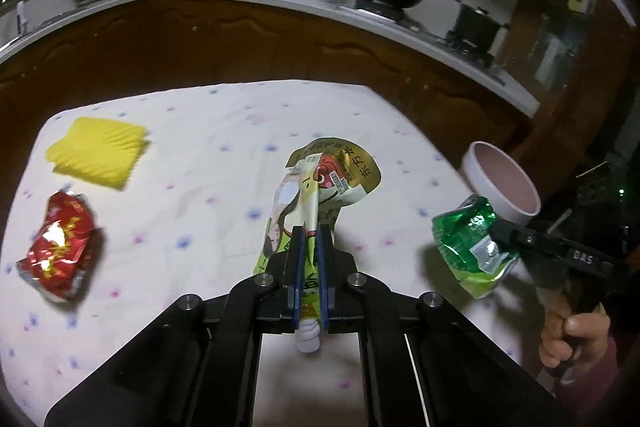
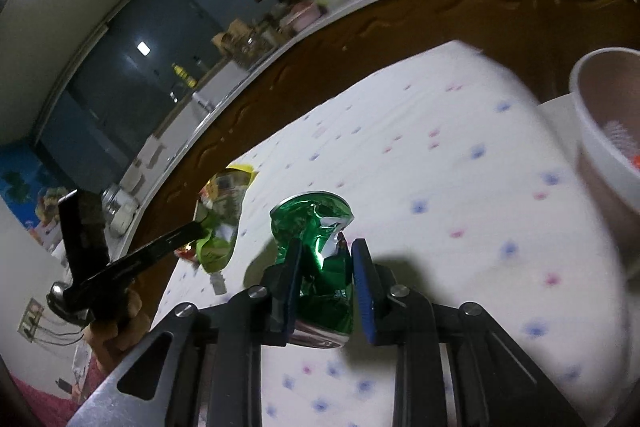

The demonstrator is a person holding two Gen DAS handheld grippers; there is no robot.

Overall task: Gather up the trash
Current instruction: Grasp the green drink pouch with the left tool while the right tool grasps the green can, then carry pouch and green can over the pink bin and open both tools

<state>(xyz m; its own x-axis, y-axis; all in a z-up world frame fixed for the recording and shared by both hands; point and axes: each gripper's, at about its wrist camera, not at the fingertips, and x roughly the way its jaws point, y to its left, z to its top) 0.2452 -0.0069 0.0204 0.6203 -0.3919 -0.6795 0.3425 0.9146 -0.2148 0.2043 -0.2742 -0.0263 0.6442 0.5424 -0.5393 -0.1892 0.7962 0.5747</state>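
**Green can and drink pouch both gripped above the bench**

Green crushed can point(image 2: 316, 267) sits clamped between the blue pads of the right hand-held gripper point(image 2: 326, 247), lifted off the white dotted cloth point(image 2: 440, 167) covering the bench. The left hand-held gripper point(image 1: 311, 233) is closed tight on a flattened yellow-green spouted pouch point(image 1: 316, 183), its cap end nearest the camera. A red wrapper point(image 1: 60, 247) and yellow sponge point(image 1: 98, 151) lie on the cloth at left. A white-rimmed bin point(image 1: 502, 179) stands just beyond the can, at the bench's right edge.
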